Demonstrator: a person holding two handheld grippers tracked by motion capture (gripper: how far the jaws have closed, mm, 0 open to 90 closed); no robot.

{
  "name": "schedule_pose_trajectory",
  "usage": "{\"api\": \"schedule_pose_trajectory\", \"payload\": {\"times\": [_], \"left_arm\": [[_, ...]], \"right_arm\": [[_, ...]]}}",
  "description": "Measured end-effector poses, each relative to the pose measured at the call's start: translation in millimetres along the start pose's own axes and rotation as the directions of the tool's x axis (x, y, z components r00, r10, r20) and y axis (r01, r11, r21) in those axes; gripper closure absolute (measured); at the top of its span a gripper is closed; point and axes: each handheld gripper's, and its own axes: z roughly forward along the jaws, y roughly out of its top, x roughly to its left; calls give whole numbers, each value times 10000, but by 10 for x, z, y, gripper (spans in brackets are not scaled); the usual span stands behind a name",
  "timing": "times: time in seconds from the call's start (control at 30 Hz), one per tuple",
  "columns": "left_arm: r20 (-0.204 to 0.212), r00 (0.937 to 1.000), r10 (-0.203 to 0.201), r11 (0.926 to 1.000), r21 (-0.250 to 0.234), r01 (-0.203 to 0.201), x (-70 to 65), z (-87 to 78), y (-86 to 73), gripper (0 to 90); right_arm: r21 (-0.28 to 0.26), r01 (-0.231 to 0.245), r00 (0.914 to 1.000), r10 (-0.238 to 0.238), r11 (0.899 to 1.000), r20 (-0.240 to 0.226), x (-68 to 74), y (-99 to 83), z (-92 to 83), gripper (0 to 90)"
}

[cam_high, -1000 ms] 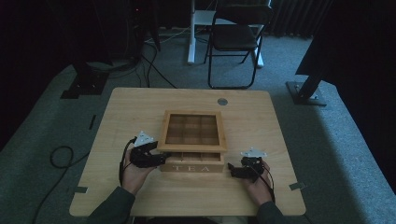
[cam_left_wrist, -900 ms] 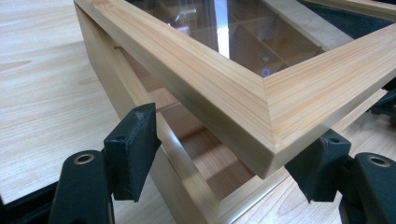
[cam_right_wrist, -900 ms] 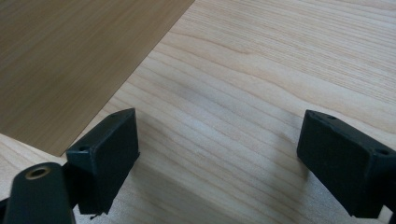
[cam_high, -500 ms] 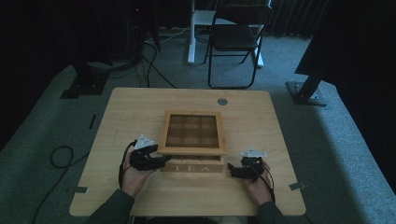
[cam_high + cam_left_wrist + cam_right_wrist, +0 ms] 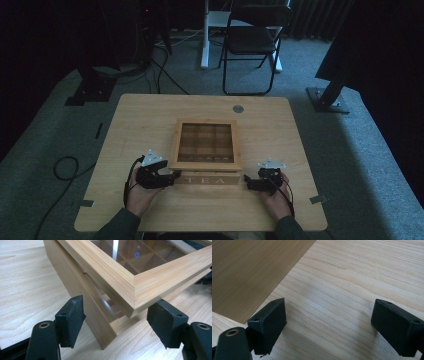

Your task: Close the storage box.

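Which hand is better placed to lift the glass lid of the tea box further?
Left. The left tongs stand open around the raised lid corner of the tea box. The right tongs are open over bare table beside the box.

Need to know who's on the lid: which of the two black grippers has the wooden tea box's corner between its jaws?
The left gripper: its open jaws straddle the corner of the wooden tea box, untouched. The right gripper has bare wooden table between its jaws.

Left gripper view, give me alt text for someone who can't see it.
The open left tongs frame the near corner of a wooden tea box, whose glass-paned lid is raised slightly above the base. The black pads touch nothing, and the light wooden table lies beneath.
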Motion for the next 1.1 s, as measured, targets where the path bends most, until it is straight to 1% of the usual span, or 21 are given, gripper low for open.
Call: {"api": "schedule_pose_trajectory", "payload": {"times": [0.1,0.4,0.47,0.5,0.53,0.6,0.7,0.77,0.83,0.87,1.1], "left_arm": [[9,10000,36,10000,83,-36,4,-3,-25,305],[-187,9995,272,9993,263,-267,-26,-17,-68,305],[-126,9995,296,9990,328,-292,-22,-21,-76,304],[-57,9998,211,9996,169,-210,-18,-36,-80,297],[62,10000,18,10000,-96,-17,0,-69,-75,300],[-82,9998,-193,9986,-487,189,41,-151,-45,311],[-182,9984,-526,9954,-807,510,117,-231,-26,312],[-226,9975,-663,9942,-865,641,157,-251,-38,312],[-226,9975,-663,9942,-865,641,157,-251,-38,311],[-237,9963,-821,9931,-855,798,197,-252,-58,311],[-260,9957,-884,9924,-885,858,209,-241,-63,312]], "right_arm": [[4,1,10000,-1,10000,-2,0,0,0,123],[5,-4,10000,4,10000,-2,0,0,0,123],[4,-3,10000,3,10000,-1,0,0,0,123],[-1,-7,10000,7,10000,-5,1,0,0,123],[1,-13,10000,13,10000,-7,1,0,0,123],[3,-13,10000,13,10000,-4,2,0,0,123],[2,-11,10000,11,10000,-9,3,0,0,123],[0,-9,10000,9,10000,-9,3,0,0,123],[-2,-16,10000,16,10000,-6,3,1,1,123],[-1,-16,10000,16,10000,-7,3,1,1,123],[1,-9,10000,9,10000,-11,3,0,1,123]]}}
